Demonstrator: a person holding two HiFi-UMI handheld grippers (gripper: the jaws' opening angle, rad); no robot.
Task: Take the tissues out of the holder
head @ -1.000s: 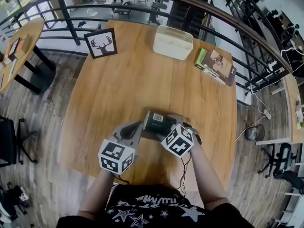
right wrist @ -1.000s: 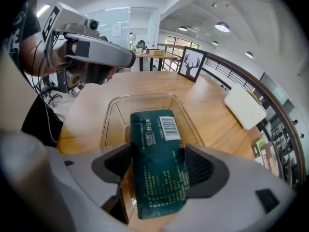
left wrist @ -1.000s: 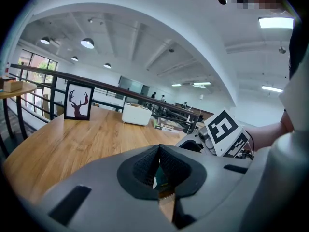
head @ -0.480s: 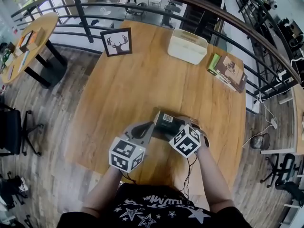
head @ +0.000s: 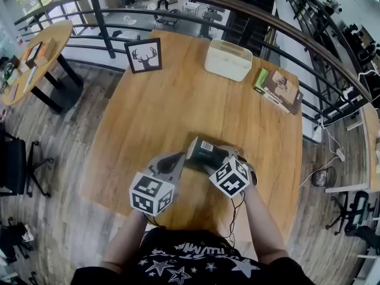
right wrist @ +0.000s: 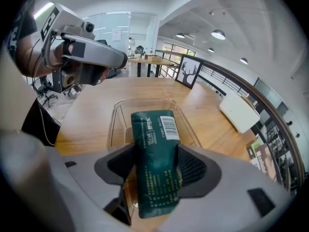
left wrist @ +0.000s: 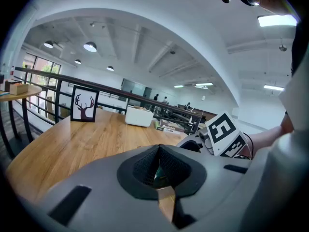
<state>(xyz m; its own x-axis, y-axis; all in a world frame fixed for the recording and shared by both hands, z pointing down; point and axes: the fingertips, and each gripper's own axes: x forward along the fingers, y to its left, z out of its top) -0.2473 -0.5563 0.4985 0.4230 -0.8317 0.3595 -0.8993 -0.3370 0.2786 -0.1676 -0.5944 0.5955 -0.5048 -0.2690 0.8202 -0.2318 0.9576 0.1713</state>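
One tissue pack [right wrist: 155, 164] between just-closing right fingers [right wrist: 195, 167]

One wooden table [head: 178, 100] bears everything counted. At its near edge are one dark green tissue pack [head: 205, 151] and one clear holder [right wrist: 114, 124]. Along its far edge are one framed deer picture [head: 144, 55], one white box [head: 228, 60] and two stacked books [head: 276, 91]. Two grippers, the left gripper [left wrist: 158, 170] and the right gripper [right wrist: 154, 166], are over its near edge.

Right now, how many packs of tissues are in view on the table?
1. The dark green tissue pack sits in the clear holder near the table's front edge. The white box at the far edge could hide more.
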